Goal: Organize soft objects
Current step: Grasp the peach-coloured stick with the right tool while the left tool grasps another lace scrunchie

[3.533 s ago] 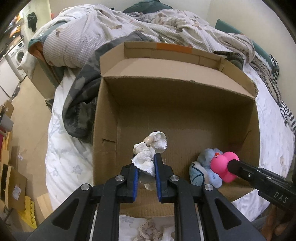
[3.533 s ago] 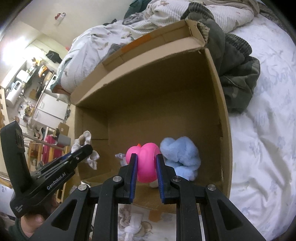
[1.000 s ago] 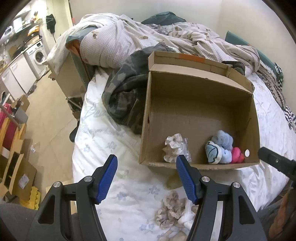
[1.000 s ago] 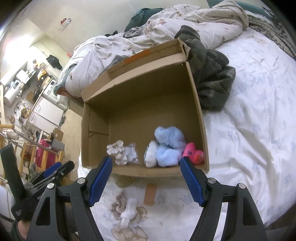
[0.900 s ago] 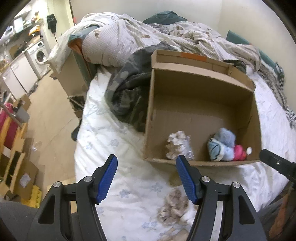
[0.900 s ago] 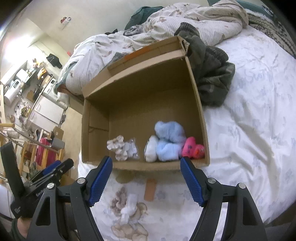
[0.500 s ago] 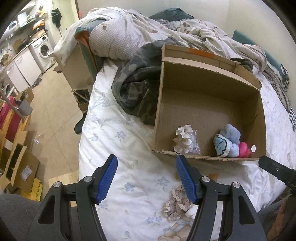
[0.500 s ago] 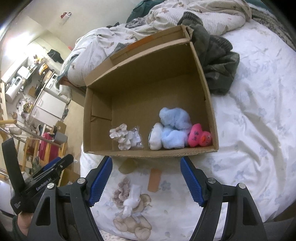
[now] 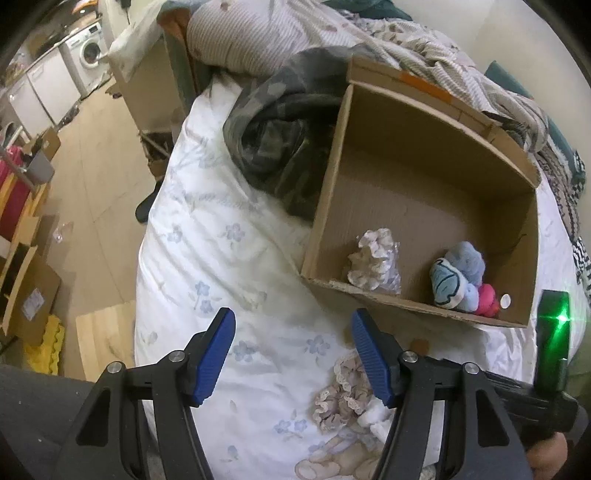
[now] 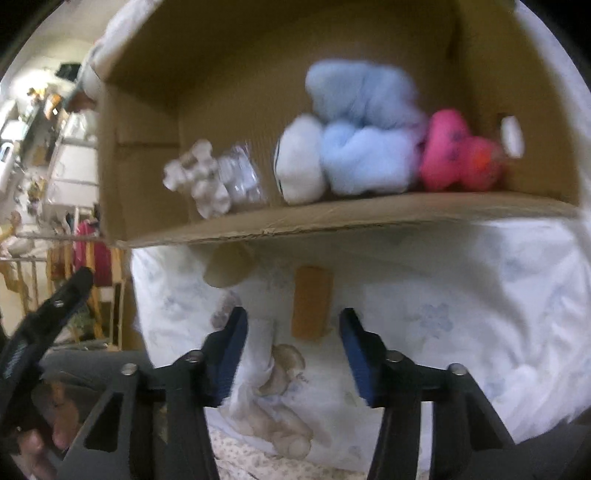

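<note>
An open cardboard box (image 9: 424, 155) lies on the bed and also fills the top of the right wrist view (image 10: 332, 218). Inside it lie a white lacy scrunchie (image 9: 373, 262), a blue plush toy (image 9: 458, 273) and a pink toy (image 9: 485, 299); the right wrist view shows the scrunchie (image 10: 207, 181), the blue plush (image 10: 362, 136) and the pink toy (image 10: 458, 155). A frilly scrunchie (image 9: 340, 395) lies on the sheet by my left gripper (image 9: 291, 354). The left gripper is open and empty. My right gripper (image 10: 291, 347) is open and empty, over the sheet in front of the box.
A dark camouflage garment (image 9: 280, 136) lies beside the box's left wall. Rumpled bedding (image 9: 258, 33) is behind. The bed edge drops to the floor (image 9: 92, 166) at left. A brown tape strip (image 10: 310, 302) lies on the sheet. The right gripper's body (image 9: 550, 354) shows a green light.
Both grippers let go of their toys in the box and pulled back open. The right gripper has just dropped low toward the sheet in front of the box; its view is blurred.
</note>
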